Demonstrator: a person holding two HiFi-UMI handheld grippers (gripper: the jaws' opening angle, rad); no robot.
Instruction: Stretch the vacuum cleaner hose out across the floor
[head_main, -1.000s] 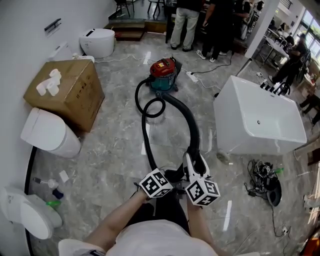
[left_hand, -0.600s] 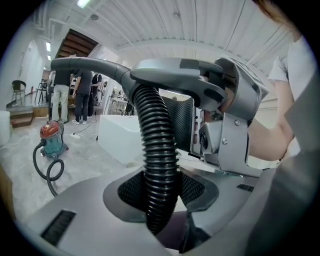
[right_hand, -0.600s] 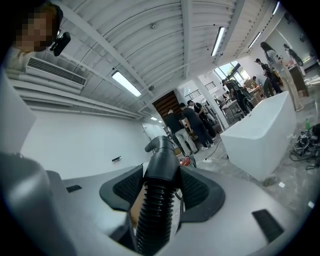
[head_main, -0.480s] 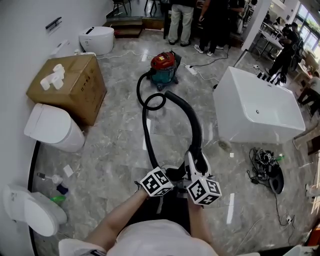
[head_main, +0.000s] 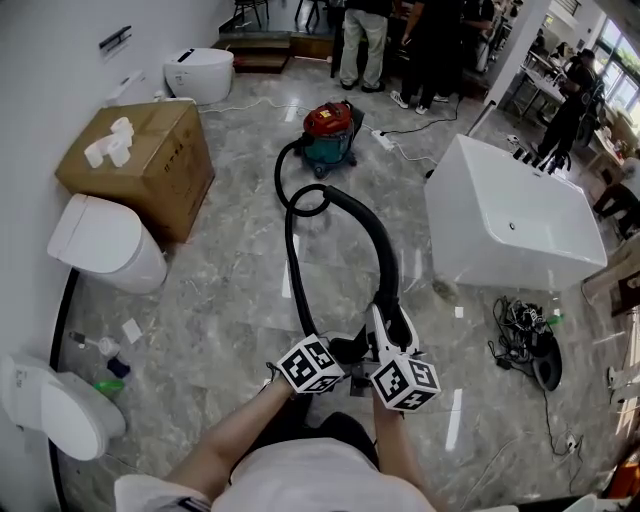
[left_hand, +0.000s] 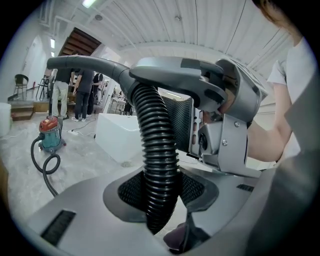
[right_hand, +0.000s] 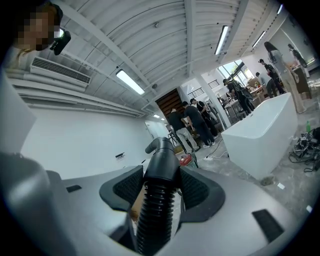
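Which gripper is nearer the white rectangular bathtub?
Right. The right gripper, shut on the black ribbed vacuum hose, sits on the side toward the white rectangular bathtub; the left gripper grips that hose just beyond it.

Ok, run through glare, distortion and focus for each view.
Head view: sharp, the edges bowed by the wide lens, white glare streaks on the glossy floor. Left gripper view: heavy fisheye with black corners, the near hose crisp. Right gripper view: same fisheye and black corners, the ceiling lamps blown out to plain white.
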